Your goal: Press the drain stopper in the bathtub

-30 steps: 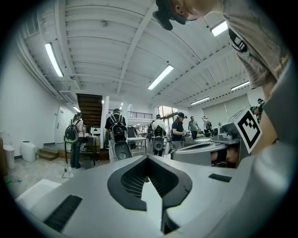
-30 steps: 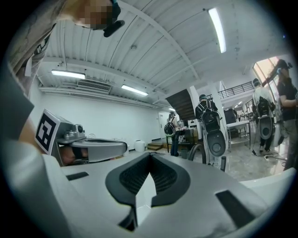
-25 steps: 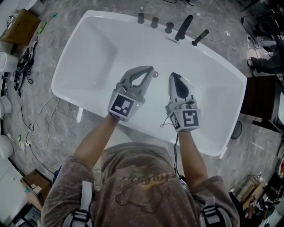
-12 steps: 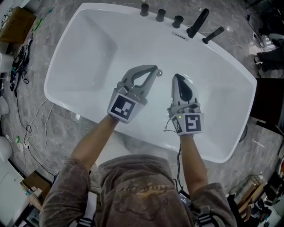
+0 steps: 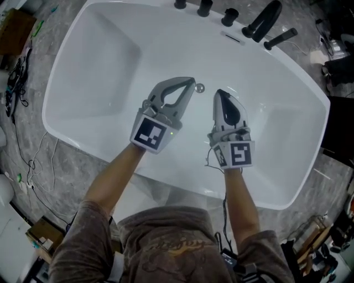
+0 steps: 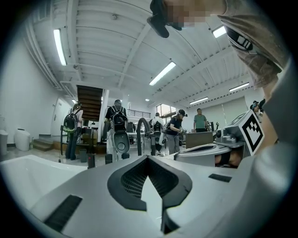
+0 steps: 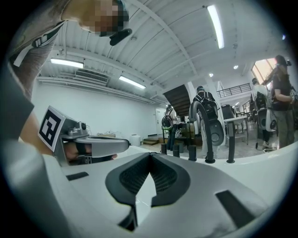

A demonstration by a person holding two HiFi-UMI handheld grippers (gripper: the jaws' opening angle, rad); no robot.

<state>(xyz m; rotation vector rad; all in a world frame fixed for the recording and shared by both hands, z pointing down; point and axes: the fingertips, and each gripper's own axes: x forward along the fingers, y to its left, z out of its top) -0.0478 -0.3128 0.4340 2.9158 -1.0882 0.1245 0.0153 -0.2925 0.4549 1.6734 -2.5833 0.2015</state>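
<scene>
The small round chrome drain stopper point(image 5: 200, 87) sits on the floor of the white bathtub point(image 5: 105, 72). My left gripper point(image 5: 191, 82) hangs over the tub with its tip just left of the stopper, jaws shut and empty. My right gripper point(image 5: 218, 92) hovers a little to the stopper's right, also shut on nothing. In the left gripper view the shut left gripper point(image 6: 148, 158) points across the tub rim, with the right gripper point(image 6: 219, 149) beside it. The right gripper view shows the shut right gripper point(image 7: 150, 155) and the left gripper point(image 7: 91, 144) at its left.
Black tap knobs point(image 5: 204, 6), a black spout point(image 5: 264, 19) and a handle point(image 5: 282, 37) line the tub's far rim. Cables point(image 5: 25, 160) and boxes point(image 5: 14, 25) lie on the grey floor at the left. Several people point(image 6: 116, 116) stand beyond the tub.
The head view has shifted forward over the tub, so the taps now sit at the frame's top edge. Both grippers stay shut, close beside the stopper.
</scene>
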